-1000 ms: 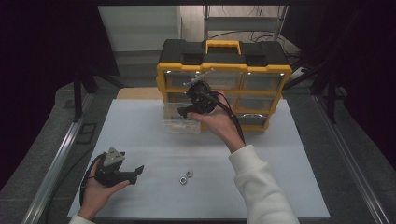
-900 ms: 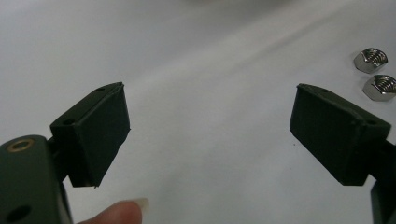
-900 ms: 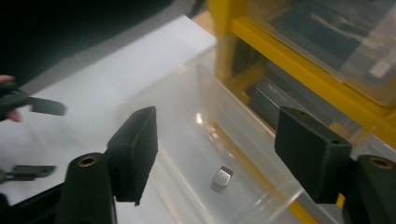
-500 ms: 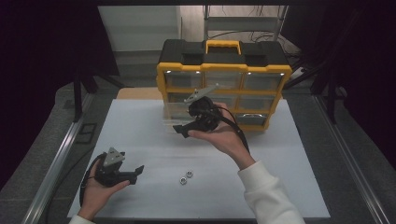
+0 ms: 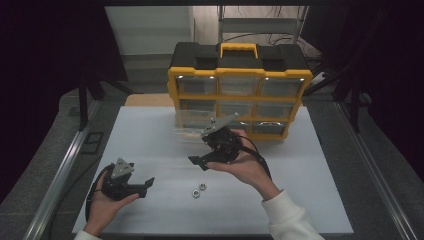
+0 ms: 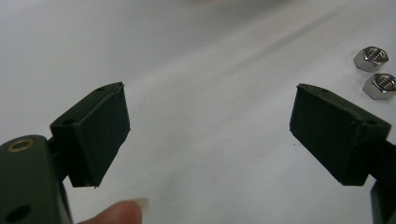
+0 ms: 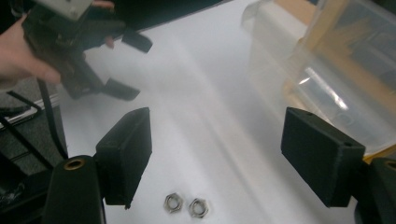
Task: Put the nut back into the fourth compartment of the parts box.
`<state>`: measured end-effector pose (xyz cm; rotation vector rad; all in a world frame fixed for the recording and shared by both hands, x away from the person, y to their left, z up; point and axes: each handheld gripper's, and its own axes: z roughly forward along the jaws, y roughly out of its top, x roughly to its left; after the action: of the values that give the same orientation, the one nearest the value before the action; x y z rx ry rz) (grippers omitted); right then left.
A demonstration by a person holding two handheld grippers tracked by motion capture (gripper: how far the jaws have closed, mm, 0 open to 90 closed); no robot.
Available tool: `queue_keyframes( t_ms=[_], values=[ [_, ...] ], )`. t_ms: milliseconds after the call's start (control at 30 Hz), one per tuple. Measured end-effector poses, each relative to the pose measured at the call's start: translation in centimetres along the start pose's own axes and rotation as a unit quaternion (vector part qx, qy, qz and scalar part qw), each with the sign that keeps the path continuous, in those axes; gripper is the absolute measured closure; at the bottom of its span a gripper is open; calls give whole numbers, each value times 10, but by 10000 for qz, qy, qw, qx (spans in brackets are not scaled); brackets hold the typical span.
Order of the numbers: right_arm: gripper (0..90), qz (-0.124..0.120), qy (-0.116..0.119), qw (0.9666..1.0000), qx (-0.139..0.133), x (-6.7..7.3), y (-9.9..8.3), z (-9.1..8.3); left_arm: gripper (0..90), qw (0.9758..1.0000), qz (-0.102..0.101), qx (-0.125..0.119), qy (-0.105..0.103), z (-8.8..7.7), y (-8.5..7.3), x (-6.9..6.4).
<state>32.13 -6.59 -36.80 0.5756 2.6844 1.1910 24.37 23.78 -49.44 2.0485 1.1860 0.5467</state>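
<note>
Since the earlier frames the right tongs (image 5: 201,164) have drawn back from the yellow and black drawer cabinet (image 5: 240,90) toward the near side of the bench (image 5: 150,125) and sunk lower, their jaws having just been opening with nothing between them; the left tongs (image 5: 148,184) have kept their place near the front left of the bench. In the high view the right tongs now hang over the white bench top, just in front of a clear plastic drawer (image 5: 192,127) that stands on the bench before the cabinet; their jaws are wide and empty. Two small metal hex nuts (image 5: 198,189) lie side by side on the bench, between the two hands and nearer the right tongs. In the right gripper view the nuts (image 7: 186,204) sit below and between the spread jaws, apart from them; the clear drawer (image 7: 322,79) is at the upper right. The left tongs are also wide and empty; in the left gripper view the nuts (image 6: 376,72) lie off at the upper right.
</note>
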Motion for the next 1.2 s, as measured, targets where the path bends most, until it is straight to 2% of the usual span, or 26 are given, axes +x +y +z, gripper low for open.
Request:
queue_keyframes(
  t_ms=[133,233,400,633,967,1200],
  values=[
    [252,-46,22,10000,73,3,-9,4,128,10000,-13,0,5,0,0,0],
    [253,34,22,9999,164,4,-16,9,128,10000,-10,0,7,0,0,0],
    [255,10,22,9997,227,6,-27,17,128,10000,-6,-1,7,0,0,0],
    [255,-66,-23,9986,530,9,-39,32,128,10000,-3,-14,2,-1,0,0],
    [259,-37,-36,9965,840,8,-53,49,129,10000,19,5,9,-2,-1,0],
    [262,-102,-56,9947,1026,8,-58,58,129,10000,33,21,6,-2,-1,-1]
  ],
)
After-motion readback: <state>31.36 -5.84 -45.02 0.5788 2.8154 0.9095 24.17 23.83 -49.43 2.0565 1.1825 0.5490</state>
